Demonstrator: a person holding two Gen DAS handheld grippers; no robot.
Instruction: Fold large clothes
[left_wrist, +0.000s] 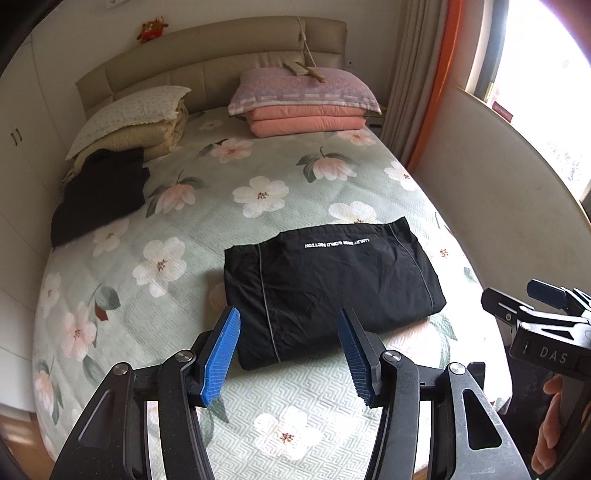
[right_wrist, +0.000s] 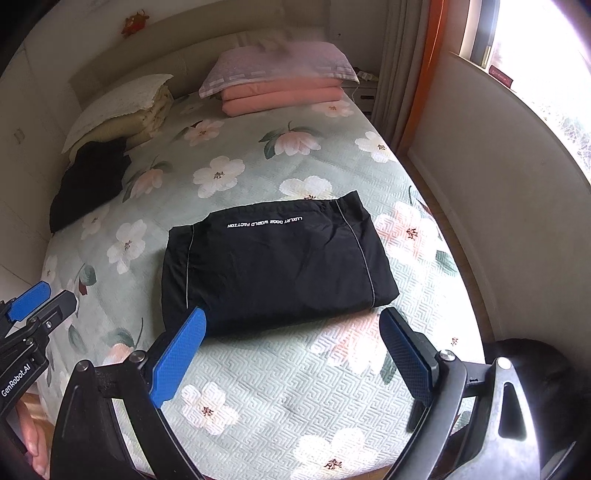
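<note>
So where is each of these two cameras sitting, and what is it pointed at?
Left wrist: rides on the left claw, looking up the bed at the folded black garment; its own open blue pads show, with the right claw at the edge.
Right wrist: rides on the right claw, facing the same way; the left claw shows at the edge.
Shared: garment, pillows, second dark garment.
</note>
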